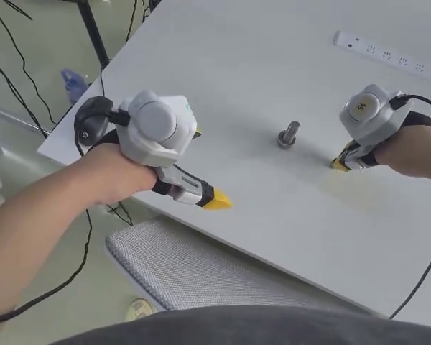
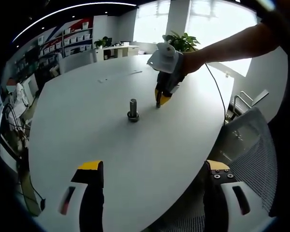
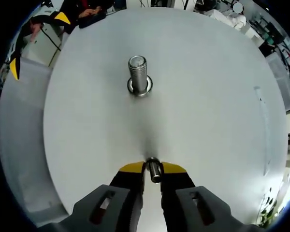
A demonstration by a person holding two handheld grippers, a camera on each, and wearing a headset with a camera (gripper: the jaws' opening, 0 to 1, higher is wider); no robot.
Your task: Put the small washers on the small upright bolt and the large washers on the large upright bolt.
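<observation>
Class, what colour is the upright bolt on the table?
Silver-grey metal; the bolt shows best in the right gripper view.

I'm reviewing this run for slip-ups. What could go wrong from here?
1. The right gripper pinches a small metal piece only at its very tips, low against the table. The piece could slip out, or topple when let go.
2. The upright bolt stands free just ahead of that gripper, so a careless sweep might knock it over.
</observation>
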